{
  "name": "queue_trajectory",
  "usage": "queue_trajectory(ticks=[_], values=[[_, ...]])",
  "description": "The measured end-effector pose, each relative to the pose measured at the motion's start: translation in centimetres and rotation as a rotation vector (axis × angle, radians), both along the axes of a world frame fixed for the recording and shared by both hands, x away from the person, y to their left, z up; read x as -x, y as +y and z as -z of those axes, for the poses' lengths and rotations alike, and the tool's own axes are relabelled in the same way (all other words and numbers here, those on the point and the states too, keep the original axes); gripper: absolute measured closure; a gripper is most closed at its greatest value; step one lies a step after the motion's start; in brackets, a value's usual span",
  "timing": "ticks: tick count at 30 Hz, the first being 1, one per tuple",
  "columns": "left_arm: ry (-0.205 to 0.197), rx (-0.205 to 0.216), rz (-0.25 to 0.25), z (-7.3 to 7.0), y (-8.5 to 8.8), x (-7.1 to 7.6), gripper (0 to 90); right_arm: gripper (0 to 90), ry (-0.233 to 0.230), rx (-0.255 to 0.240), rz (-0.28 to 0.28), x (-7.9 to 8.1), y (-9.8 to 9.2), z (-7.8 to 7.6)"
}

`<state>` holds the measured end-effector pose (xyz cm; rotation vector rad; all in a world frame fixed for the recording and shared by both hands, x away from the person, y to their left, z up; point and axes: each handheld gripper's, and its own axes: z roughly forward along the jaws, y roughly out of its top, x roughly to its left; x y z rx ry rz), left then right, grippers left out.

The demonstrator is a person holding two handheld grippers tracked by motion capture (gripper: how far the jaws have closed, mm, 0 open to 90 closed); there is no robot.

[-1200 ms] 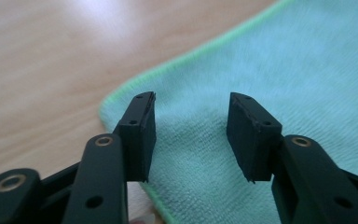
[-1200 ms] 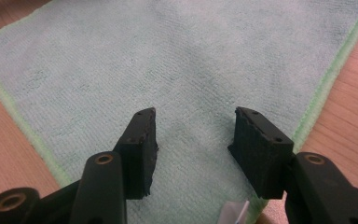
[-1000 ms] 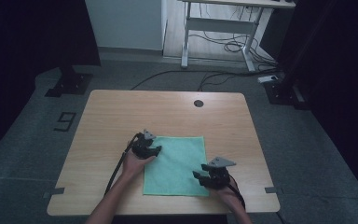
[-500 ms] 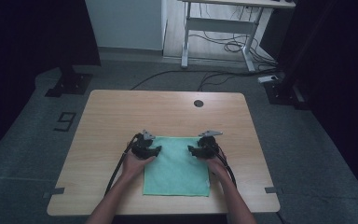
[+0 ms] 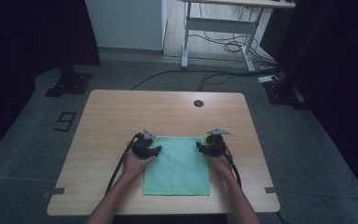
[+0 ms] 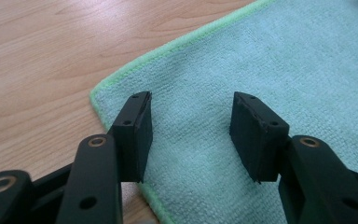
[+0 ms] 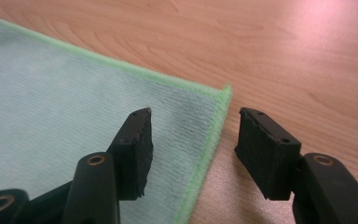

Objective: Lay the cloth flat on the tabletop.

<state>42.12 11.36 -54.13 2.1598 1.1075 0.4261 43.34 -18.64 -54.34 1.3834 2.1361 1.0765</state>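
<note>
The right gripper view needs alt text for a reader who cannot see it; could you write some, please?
The right gripper, jaws open, straddles the right edge of a teal cloth near its corner, lying flat on a wooden table.

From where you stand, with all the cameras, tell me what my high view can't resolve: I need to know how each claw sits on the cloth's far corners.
Observer: In the left gripper view, the left claw stands open, both pads over the cloth, just inside its corner.
Operator: Report the right one.
Observer: In the right gripper view, the right claw is open and straddles the side hem at the corner: one pad over the cloth, the other over the bare table.
Operator: Confirm whether either has pinched fabric.
Observer: Neither; the fabric lies flat under both, no fold raised between the pads.
</note>
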Motion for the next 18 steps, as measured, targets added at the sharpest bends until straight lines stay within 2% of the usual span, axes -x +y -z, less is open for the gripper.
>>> queue_trajectory(ticks=[4,8,10,14,17,18], values=[[-0.004,0.010,0.003,-0.4,-0.1,-0.6,45.3,45.6,-0.074,-0.049,-0.064,1.1,1.0,-1.8],[0.015,0.013,0.003,-0.7,-0.3,-1.4,44.7,43.7,-0.050,-0.030,-0.114,0.8,2.6,-1.7],[0.030,0.015,-0.010,-0.6,-0.4,-1.9,44.7,41.8,-0.015,-0.011,-0.095,-0.1,3.3,-0.9],[0.030,0.004,-0.019,-0.3,-0.2,-2.4,46.1,40.2,0.028,0.005,-0.057,-1.1,3.6,0.3],[0.019,0.011,-0.017,-0.1,-0.1,-2.6,47.0,42.6,0.023,-0.018,-0.045,-1.5,3.1,0.6],[0.016,0.011,-0.015,-0.1,-0.1,-2.7,47.3,43.3,0.016,-0.009,-0.045,-1.6,3.1,0.6]])
